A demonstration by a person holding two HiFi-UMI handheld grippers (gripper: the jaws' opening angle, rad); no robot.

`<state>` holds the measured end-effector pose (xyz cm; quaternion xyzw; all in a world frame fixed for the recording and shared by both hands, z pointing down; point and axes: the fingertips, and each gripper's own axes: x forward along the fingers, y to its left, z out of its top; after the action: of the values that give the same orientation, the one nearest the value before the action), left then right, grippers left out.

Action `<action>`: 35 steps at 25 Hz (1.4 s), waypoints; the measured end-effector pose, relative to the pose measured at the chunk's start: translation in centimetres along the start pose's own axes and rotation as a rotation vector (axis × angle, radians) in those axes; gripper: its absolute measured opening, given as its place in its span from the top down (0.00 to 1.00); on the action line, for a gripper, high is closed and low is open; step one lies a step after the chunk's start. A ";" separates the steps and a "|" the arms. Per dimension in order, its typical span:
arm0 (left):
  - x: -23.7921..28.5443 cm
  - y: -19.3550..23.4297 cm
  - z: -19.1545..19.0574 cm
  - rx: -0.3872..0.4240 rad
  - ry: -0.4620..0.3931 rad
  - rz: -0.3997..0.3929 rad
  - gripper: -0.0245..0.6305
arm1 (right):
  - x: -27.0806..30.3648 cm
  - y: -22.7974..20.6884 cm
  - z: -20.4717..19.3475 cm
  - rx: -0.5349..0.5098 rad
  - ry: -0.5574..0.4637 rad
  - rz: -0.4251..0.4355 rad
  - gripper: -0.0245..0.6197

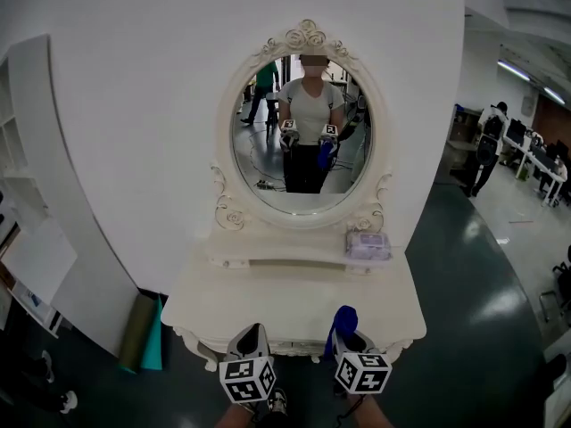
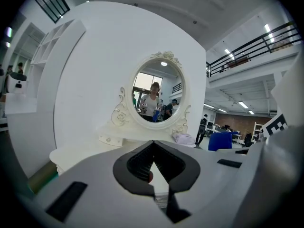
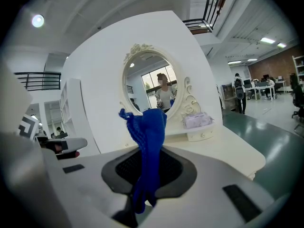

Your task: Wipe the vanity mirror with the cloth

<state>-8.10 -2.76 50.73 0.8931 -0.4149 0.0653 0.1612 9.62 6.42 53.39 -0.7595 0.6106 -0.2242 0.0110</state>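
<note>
The oval vanity mirror (image 1: 303, 132) in its ornate cream frame stands upright at the back of a cream dressing table (image 1: 294, 306). It also fills the middle of the left gripper view as the mirror (image 2: 156, 96) and of the right gripper view as the mirror (image 3: 153, 87). My right gripper (image 1: 350, 335) hovers at the table's front edge, shut on a blue cloth (image 3: 148, 132) that sticks up out of the jaws. My left gripper (image 1: 248, 341) hangs beside it, shut with nothing in it (image 2: 153, 144). Both are well short of the glass.
A pale tissue pack (image 1: 368, 245) lies on the small shelf under the mirror's right side. A green and olive roll (image 1: 143, 333) leans at the table's left on the floor. White shelving (image 1: 27, 239) stands at left. People (image 1: 486, 145) walk at far right.
</note>
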 end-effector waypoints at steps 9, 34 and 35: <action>6.7 -0.1 2.2 0.008 -0.010 -0.036 0.96 | 4.5 -2.9 3.0 0.005 -0.021 -0.043 0.86; 27.6 4.6 11.9 0.006 -0.043 -0.108 0.96 | 22.9 -3.3 14.0 -0.059 -0.057 -0.048 0.86; 28.0 4.5 11.7 0.003 -0.038 -0.108 0.96 | 23.3 -3.6 14.0 -0.058 -0.050 -0.049 0.86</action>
<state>6.39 -29.62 47.78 0.9156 -0.3688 0.0401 0.1553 21.45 -17.97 49.48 -0.7797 0.5974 -0.1873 -0.0013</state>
